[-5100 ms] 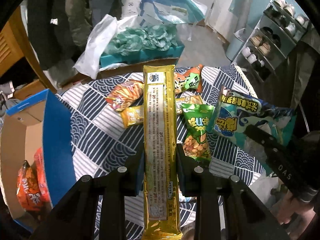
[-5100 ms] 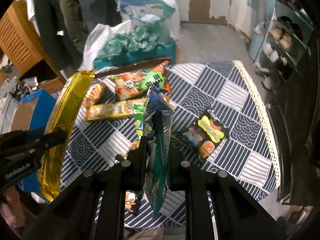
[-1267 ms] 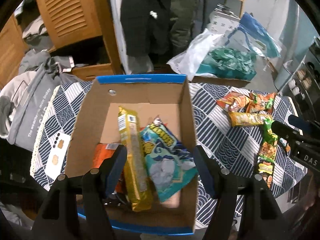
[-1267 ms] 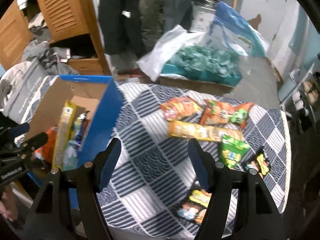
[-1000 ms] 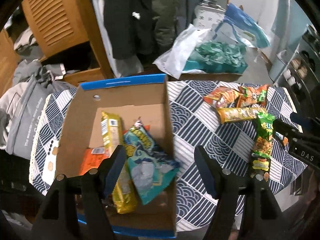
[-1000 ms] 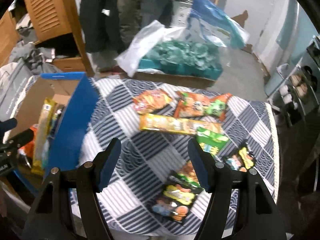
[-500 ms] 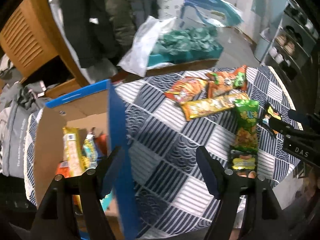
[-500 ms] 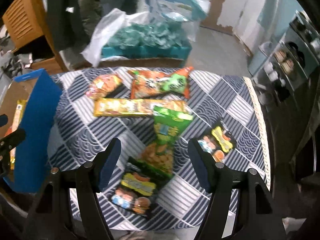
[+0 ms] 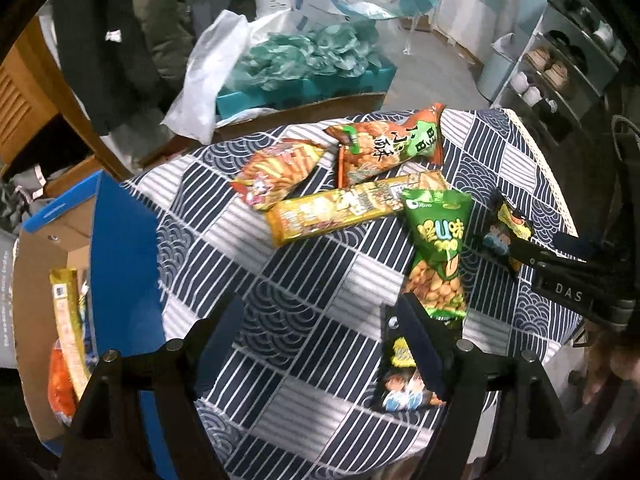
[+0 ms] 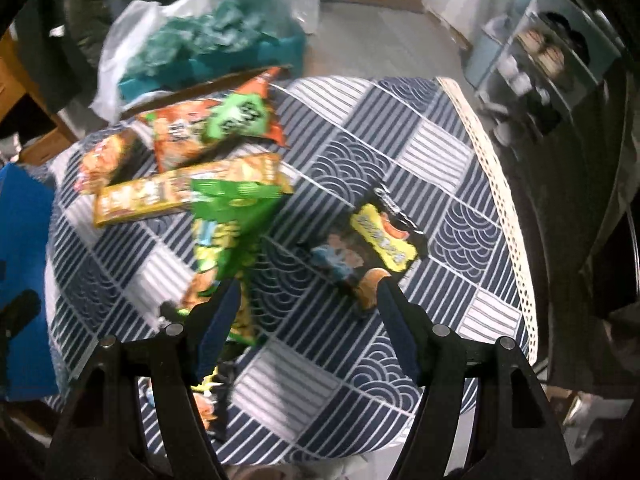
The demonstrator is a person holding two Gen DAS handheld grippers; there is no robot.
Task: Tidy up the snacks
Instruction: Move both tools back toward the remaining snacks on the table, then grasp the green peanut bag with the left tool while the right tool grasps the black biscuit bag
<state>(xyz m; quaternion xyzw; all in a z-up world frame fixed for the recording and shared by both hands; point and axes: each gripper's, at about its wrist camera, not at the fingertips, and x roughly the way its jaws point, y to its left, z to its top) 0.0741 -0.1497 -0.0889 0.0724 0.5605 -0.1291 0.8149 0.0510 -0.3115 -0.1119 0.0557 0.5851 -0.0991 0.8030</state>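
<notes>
Several snack packs lie on the patterned tablecloth (image 9: 304,280): a long yellow pack (image 9: 352,208), a green peanut bag (image 9: 438,248), an orange-green bag (image 9: 384,144), an orange chip bag (image 9: 276,172) and two small black packs (image 9: 404,372) (image 10: 368,240). The blue cardboard box (image 9: 124,256) at left holds a gold bar pack (image 9: 66,320) and other snacks. My left gripper (image 9: 320,320) is open and empty above the cloth. My right gripper (image 10: 308,300) is open and empty, above the cloth beside the black pack; it also shows in the left wrist view (image 9: 560,268).
The round table ends at a lace edge (image 10: 504,216) on the right. Behind it are a teal box with plastic bags (image 9: 304,68), a wooden cabinet (image 9: 24,100), hanging coats and a shoe rack (image 9: 560,60).
Both grippers let go of their packs into the box several seconds back. Both views have since swung right from the box to the snacks on the table, and moved closer.
</notes>
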